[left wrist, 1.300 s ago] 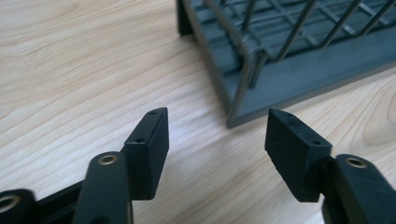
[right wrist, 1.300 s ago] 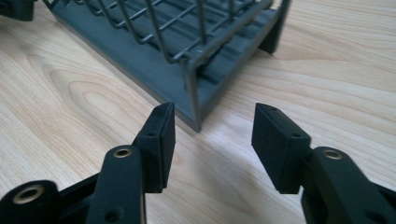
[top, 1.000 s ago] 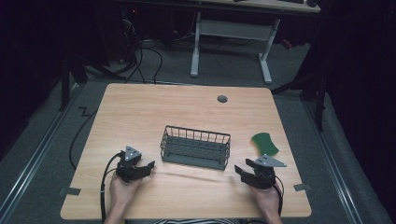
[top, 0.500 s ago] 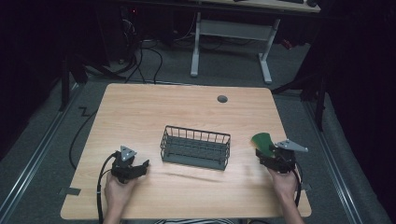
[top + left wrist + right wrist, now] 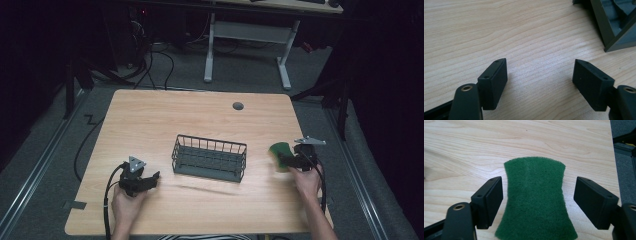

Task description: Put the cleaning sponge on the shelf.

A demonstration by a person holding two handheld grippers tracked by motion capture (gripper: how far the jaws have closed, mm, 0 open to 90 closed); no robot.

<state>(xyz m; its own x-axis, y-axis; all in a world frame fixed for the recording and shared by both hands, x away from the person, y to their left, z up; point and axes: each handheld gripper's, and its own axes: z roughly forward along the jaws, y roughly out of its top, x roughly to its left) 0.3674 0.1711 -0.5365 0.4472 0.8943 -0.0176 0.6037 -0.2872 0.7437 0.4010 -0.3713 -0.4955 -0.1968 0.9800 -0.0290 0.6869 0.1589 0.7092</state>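
Observation:
A green scouring pad (image 5: 279, 153) (image 5: 536, 200) lies flat on the wooden table near its right edge. My right gripper (image 5: 288, 160) (image 5: 537, 203) is open and straddles the pad, one jaw on each side, not touching it. A dark wire basket (image 5: 210, 158) stands at the table's middle; its corner (image 5: 614, 25) shows at the upper right of the left gripper view. Left of the basket, my left gripper (image 5: 152, 178) (image 5: 540, 80) rests open over bare wood with nothing between its jaws.
The table (image 5: 200, 120) has a round cable hole (image 5: 238, 106) at the back. The right table edge (image 5: 612, 150) runs close beside the pad, with dark floor beyond. Another desk's white legs (image 5: 210, 50) stand behind the table.
My right gripper has moved forward and to the right until its jaws straddle the green pad. The left gripper has barely shifted.

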